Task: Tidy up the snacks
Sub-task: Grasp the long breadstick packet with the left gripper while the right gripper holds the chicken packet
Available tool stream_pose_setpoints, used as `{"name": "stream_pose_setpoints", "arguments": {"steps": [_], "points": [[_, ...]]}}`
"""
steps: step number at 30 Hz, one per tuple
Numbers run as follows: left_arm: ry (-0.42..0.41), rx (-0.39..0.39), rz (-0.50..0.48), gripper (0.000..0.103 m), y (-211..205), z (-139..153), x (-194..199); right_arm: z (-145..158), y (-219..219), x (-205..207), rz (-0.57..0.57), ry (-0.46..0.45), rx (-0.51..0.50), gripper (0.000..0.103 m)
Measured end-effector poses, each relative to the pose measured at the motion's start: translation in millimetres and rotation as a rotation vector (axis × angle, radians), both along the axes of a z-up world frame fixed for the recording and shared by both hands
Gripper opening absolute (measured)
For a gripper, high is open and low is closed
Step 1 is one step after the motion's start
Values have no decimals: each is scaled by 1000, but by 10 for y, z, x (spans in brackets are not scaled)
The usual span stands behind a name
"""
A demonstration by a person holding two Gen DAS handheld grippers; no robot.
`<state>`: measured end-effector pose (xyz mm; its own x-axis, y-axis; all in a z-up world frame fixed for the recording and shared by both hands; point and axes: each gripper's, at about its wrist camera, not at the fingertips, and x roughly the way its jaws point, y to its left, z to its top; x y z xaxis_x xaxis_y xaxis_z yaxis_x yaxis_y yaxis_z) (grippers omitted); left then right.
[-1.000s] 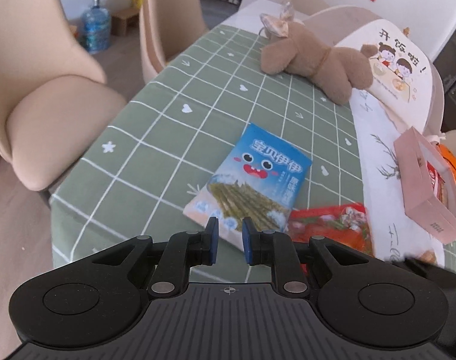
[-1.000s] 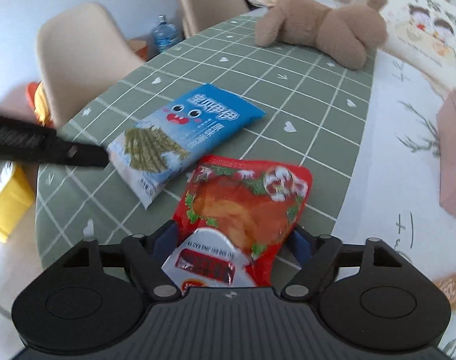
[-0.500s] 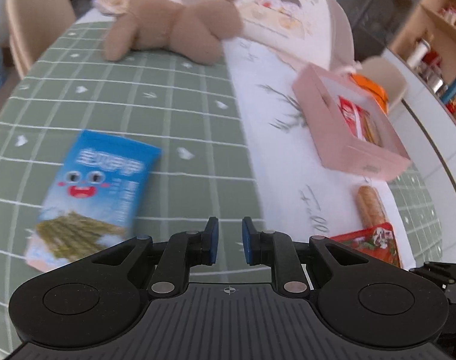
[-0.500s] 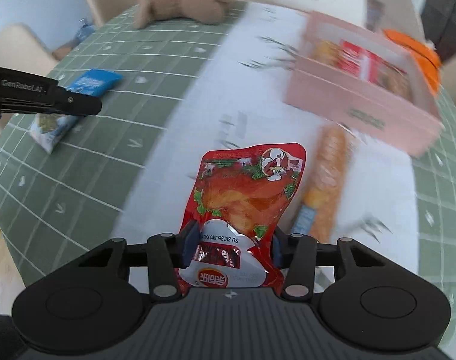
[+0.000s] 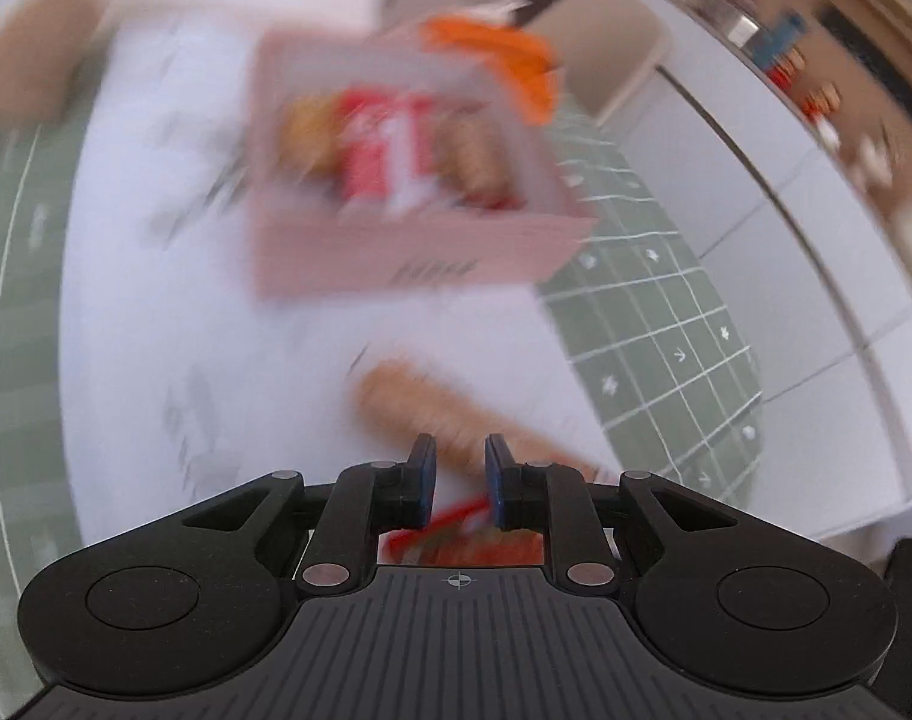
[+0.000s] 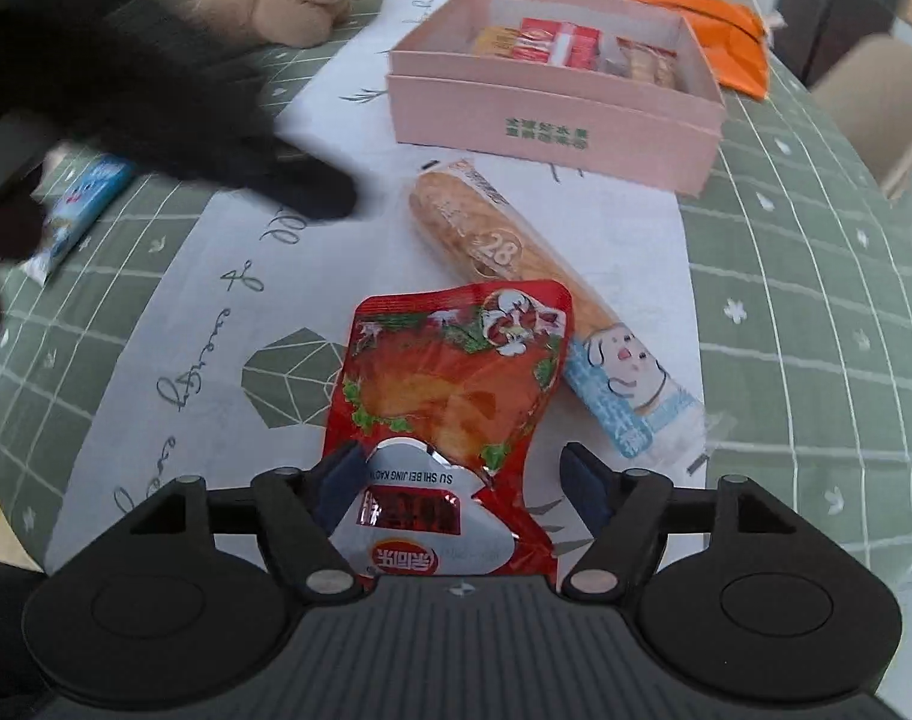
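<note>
A red chicken-snack packet (image 6: 456, 384) lies on the white runner between the wide-apart fingers of my right gripper (image 6: 462, 474), which is open around its near end. A long bread stick packet (image 6: 534, 294) lies just beyond it, in front of the pink box (image 6: 552, 114) that holds several snacks. A blue seaweed packet (image 6: 78, 204) lies far left on the green cloth. The left wrist view is blurred: my left gripper (image 5: 459, 480) is nearly shut and empty, above the bread stick (image 5: 432, 408) and a bit of the red packet (image 5: 456, 531), facing the pink box (image 5: 420, 252).
A brown plush toy (image 6: 282, 0) lies at the far left of the table. An orange bag (image 6: 714, 24) sits behind the box. A beige chair (image 6: 876, 108) stands at the right. The blurred black left gripper body (image 6: 156, 96) crosses the right wrist view's upper left.
The right gripper carried the red packet from beside the blue packet to the white runner near the pink box, and its fingers have opened. The left gripper swung right, toward the box.
</note>
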<state>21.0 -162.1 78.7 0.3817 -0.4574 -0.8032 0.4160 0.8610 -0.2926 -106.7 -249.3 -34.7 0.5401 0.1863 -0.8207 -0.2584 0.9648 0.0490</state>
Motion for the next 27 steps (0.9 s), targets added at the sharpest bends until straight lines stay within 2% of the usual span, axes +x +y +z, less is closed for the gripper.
{"name": "stream_pose_setpoints", "arguments": {"steps": [2,4,6,7,10,14,21,24,26,27], "points": [[-82,45,-99,20,-269,46,-32,-24,-1,-11,30,3,-8,76],[-79,83,-194,22,-485,-37,18,-47,-31,-3,47,6,7,78],[-57,152,-240,23,-643,-166,137,-47,-80,8,55,-4,6,78],[-48,182,-250,22,-672,-221,164,-43,-113,16,49,-14,-3,78],[-66,197,-270,22,-622,-251,200,-43,-292,60,0,-40,-20,78],[-68,224,-262,23,-541,-235,207,-79,-635,121,-61,-36,54,78],[-111,324,-303,23,-648,-231,166,-79,-770,240,12,-63,39,79],[-121,356,-351,30,-715,-254,209,-107,-826,328,32,-59,33,79],[-111,369,-379,42,-745,-280,266,-109,-861,332,29,-56,30,79],[-98,376,-391,45,-766,-297,303,-113,-879,332,23,-53,28,80]]}}
